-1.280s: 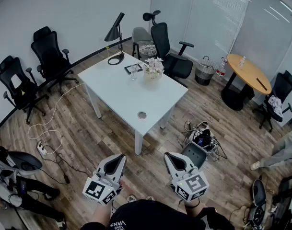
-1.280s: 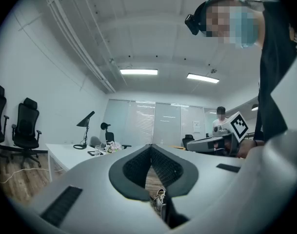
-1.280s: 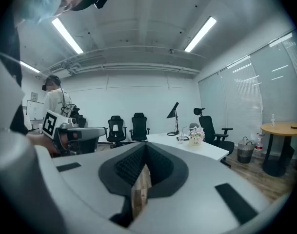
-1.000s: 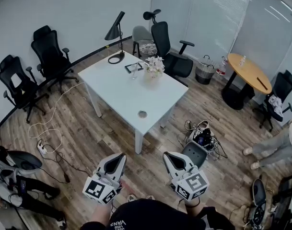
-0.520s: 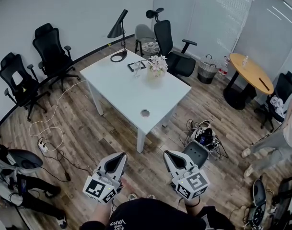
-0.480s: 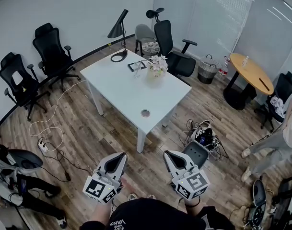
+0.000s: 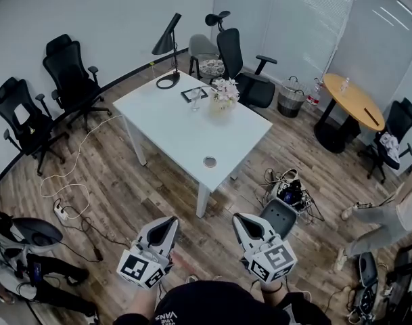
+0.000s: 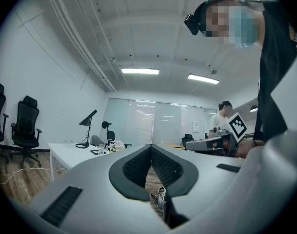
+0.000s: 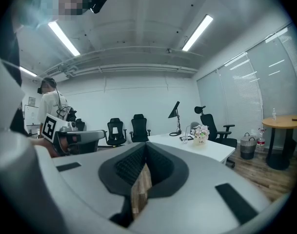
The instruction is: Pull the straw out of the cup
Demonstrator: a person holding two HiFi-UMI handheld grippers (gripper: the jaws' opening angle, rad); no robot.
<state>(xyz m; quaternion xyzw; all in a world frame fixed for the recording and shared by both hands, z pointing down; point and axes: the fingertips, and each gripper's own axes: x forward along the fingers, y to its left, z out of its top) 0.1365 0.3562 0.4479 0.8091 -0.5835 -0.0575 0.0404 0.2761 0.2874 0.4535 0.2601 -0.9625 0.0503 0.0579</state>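
Head view: the cup [image 7: 195, 101] stands on the far part of the white desk [image 7: 178, 135], just beside the flowers [image 7: 224, 91] and near the lamp [image 7: 166, 46]. It is well apart from both tools, which hang low over the wooden floor. It lies straight ahead, between their two lines, a little nearer the left hand-held gripper [image 7: 170, 221] than the right hand-held gripper [image 7: 239, 218]. The straw is too small to make out, so its long axis stays unknown. White print on the person's dark shirt [image 7: 166, 315] sits upside down and seems to read "VANS". The marker cube [image 7: 272, 259] carries only a square pattern, no letters.

Left gripper view: the jaws are pressed together with nothing between them. The cup [image 8: 100, 149] shows ahead and to the left on the desk.

Right gripper view: these jaws are likewise closed and empty (only floor shows through the gap lower down). The cup [image 9: 185, 138] sits ahead to the right, just beside the flowers.
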